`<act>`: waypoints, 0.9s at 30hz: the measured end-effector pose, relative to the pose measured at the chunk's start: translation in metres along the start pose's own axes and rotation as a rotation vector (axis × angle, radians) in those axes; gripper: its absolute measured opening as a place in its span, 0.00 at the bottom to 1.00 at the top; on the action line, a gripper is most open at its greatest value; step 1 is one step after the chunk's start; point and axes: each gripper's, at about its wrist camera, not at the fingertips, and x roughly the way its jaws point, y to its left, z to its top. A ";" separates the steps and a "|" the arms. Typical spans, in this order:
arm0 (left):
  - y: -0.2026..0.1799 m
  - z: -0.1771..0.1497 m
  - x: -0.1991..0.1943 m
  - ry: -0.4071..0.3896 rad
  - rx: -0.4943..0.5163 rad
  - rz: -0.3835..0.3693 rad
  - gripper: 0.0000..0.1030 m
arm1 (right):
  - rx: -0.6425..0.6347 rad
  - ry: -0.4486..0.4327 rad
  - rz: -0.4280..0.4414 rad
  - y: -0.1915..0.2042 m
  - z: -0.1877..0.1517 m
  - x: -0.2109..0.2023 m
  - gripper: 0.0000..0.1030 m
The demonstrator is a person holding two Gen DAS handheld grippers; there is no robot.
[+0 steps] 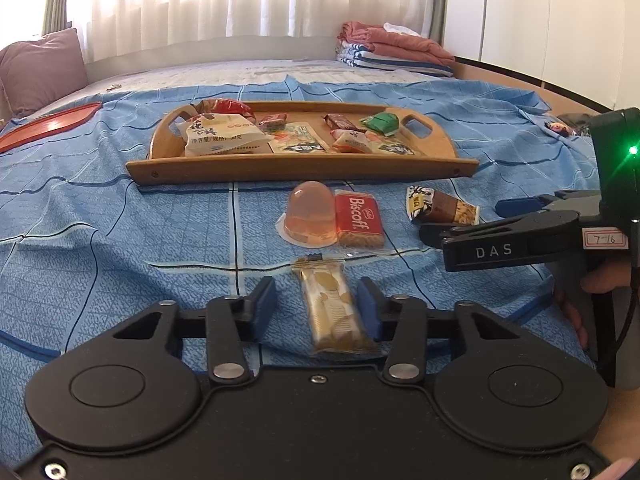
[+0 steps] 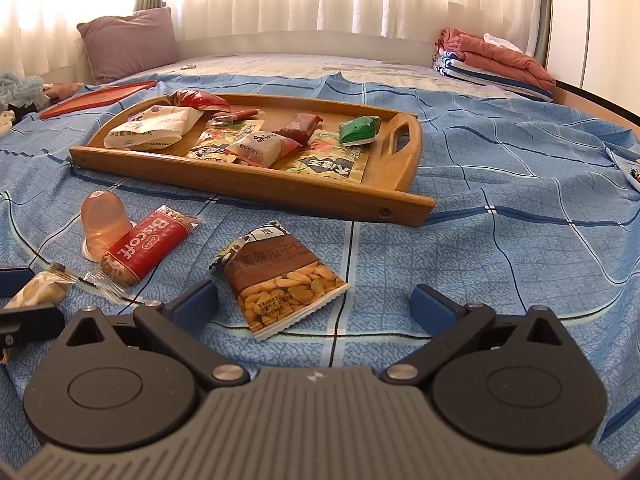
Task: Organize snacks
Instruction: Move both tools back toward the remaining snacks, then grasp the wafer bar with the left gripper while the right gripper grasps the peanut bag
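On the bed, far left, we see a red tray (image 2: 96, 98) lying at the edge of the blue checked sheet (image 1: 100, 216), well apart from everything else. Next comes the wooden tray (image 1: 304, 168), already carrying several snack packets, its near rim facing us and bare sheet all along in front of it. Between that rim and our tongs lie four loose snacks. Our left tongs (image 1: 316, 304) stand wide apart around the gold wafer packet (image 1: 334, 312), one pad on either side, neither clearly touching it. Just beyond it the pink jelly cup (image 1: 310, 216) and the red Biscoff packet (image 1: 358, 220) lie touching each other. To the right, the seed packet (image 2: 280, 280) lies alone near the tray's right corner, and our right tongs (image 2: 314, 306) stand wide open around its near end, with open sheet to the right of it. Folded blankets (image 2: 496, 60) sit at the bed's far right corner.
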 end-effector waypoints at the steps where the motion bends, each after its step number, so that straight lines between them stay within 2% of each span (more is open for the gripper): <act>1: 0.001 0.001 0.000 -0.001 0.001 0.004 0.30 | 0.000 -0.002 0.001 0.000 0.000 0.000 1.00; 2: 0.001 0.002 0.001 -0.003 0.001 0.009 0.22 | -0.002 -0.003 0.000 0.001 0.000 0.000 1.00; 3: 0.002 0.003 0.002 -0.004 0.001 0.017 0.21 | -0.004 -0.004 0.000 0.001 0.000 0.000 1.00; 14: 0.011 0.011 0.010 -0.005 -0.008 0.009 0.20 | -0.007 -0.007 -0.001 0.002 -0.001 0.000 0.99; 20: 0.015 0.012 0.010 -0.014 -0.014 0.000 0.20 | 0.015 -0.007 0.018 0.001 0.002 -0.002 0.95; 23: 0.017 0.013 0.009 -0.016 -0.026 -0.004 0.20 | 0.033 -0.004 0.030 0.001 0.007 -0.005 0.83; 25: 0.018 0.014 0.007 -0.023 -0.023 0.003 0.20 | 0.046 -0.006 0.050 0.004 0.011 -0.006 0.63; 27: 0.019 0.015 0.004 -0.031 -0.025 0.006 0.20 | 0.058 -0.007 0.037 0.010 0.013 -0.005 0.63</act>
